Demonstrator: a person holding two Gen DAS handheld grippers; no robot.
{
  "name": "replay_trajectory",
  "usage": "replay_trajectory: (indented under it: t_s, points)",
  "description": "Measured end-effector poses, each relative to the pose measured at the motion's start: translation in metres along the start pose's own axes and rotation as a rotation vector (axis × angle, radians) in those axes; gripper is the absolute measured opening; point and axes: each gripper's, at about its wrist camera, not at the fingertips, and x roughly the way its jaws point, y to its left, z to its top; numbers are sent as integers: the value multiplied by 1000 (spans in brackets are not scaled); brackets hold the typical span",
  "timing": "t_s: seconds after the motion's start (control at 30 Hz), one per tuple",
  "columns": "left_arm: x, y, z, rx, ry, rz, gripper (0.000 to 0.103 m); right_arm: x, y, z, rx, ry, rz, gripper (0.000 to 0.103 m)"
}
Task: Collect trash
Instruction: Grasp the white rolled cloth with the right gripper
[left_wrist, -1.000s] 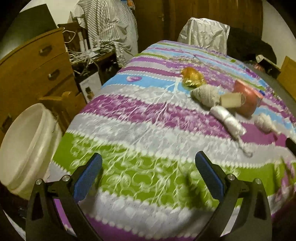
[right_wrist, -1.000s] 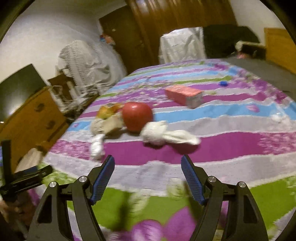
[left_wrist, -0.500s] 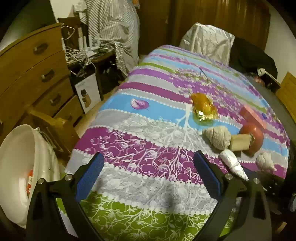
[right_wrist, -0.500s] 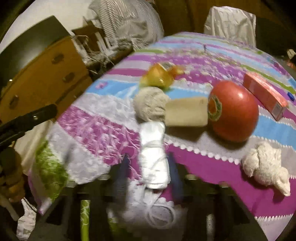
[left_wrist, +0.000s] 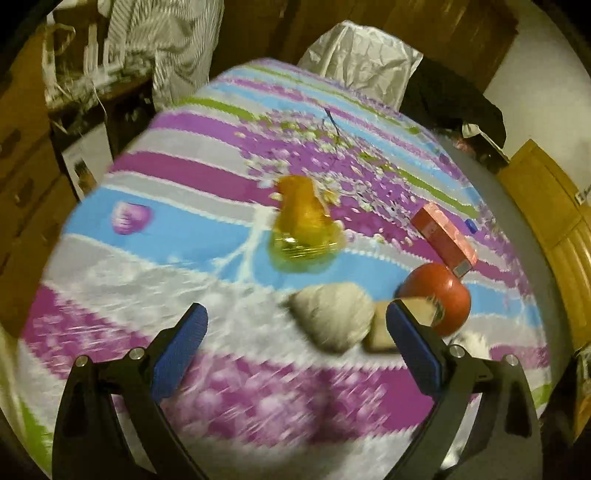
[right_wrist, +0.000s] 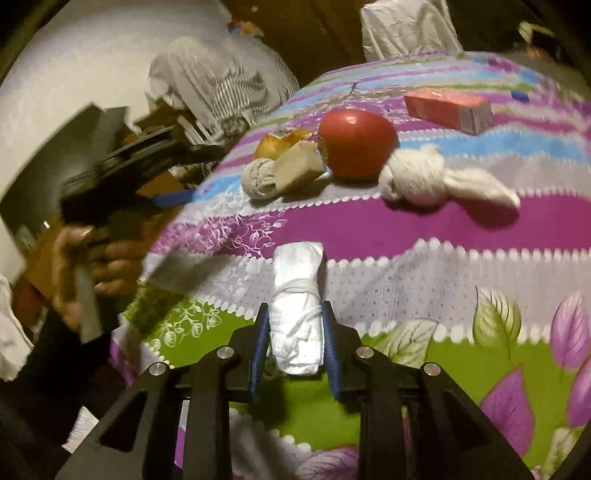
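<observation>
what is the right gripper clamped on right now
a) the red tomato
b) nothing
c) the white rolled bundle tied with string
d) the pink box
c: in the right wrist view the right gripper has its blue pads pressed on both sides of the white rolled bundle, while the tomato and pink box lie farther off on the bedspread.

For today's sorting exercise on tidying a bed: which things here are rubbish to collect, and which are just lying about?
Belong to the job:
- white tied bundle, clamped in the right claw
- yellow wrapper
- grey wad
- knotted white rag

Probably just lying about:
- red ball
- pink box
- tan block
</observation>
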Motion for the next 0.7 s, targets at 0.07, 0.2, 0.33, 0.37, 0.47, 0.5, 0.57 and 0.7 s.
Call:
replay_trajectory:
  t_s: [0.07, 0.2, 0.33, 0.37, 0.47, 0.5, 0.57, 0.7]
  points:
    - [17, -7, 4, 6, 26, 39, 86, 1, 0, -2, -8, -10, 2, 29]
    - [45, -7, 8, 1, 85, 31, 47, 0, -1, -4, -14, -24, 17, 29]
    - [19, -1, 8, 10, 50, -58, 15, -1, -1, -6, -18, -30, 23, 29]
    - [8, 2, 7, 16, 35, -57, 14, -3, -2, -7, -21, -31, 21, 29]
    - [-25, 17, -6, 5, 23, -72, 13, -4, -2, -8, -24, -34, 19, 29]
    - [-41, 26, -15, -8, 18, -85, 13, -4, -1, -9, -24, -35, 19, 29]
    - [-58, 35, -29, 0, 25, -71, 13, -4, -1, -9, -26, -35, 17, 29]
    - [-82, 55, -68, 17, 49, -32, 17, -5, 1, -10, -26, -37, 5, 29]
